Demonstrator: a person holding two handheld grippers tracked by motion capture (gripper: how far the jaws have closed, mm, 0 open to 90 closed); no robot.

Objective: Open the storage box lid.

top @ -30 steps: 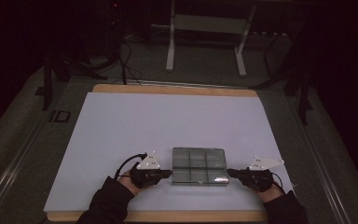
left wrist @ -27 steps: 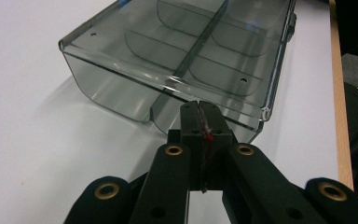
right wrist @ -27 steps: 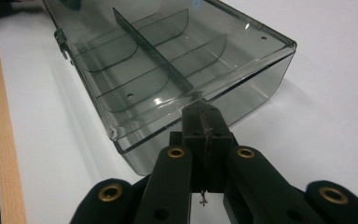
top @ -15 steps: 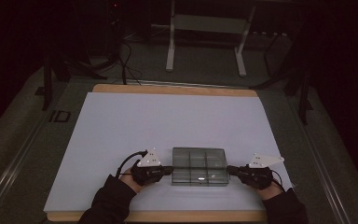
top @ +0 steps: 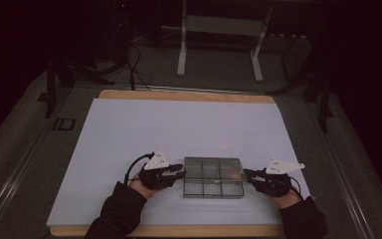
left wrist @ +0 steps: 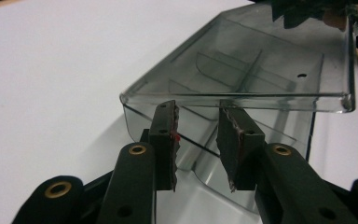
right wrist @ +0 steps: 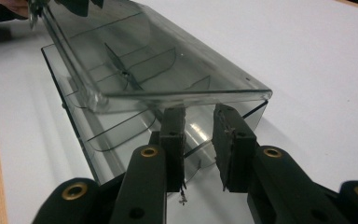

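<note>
We see a clear plastic box (top: 213, 178) at the lower middle of the desk (top: 129, 129). Left hand-held gripper (top: 178, 173) and right hand-held gripper (top: 247, 174), one at each end, have just been opening, nothing gripped: likely letting go.

Organizer box (top: 213, 178): clear smoke-tinted plastic, smooth and glossy, with reflections on its lid and dividers. Left gripper (left wrist: 196, 135) and right gripper (right wrist: 199, 140): matt black plastic jaws with rough-edged dark pads and brass-coloured rivets. Desk (top: 189, 97): light wood edge under a smooth, matt white sheet (top: 179, 129).
</note>
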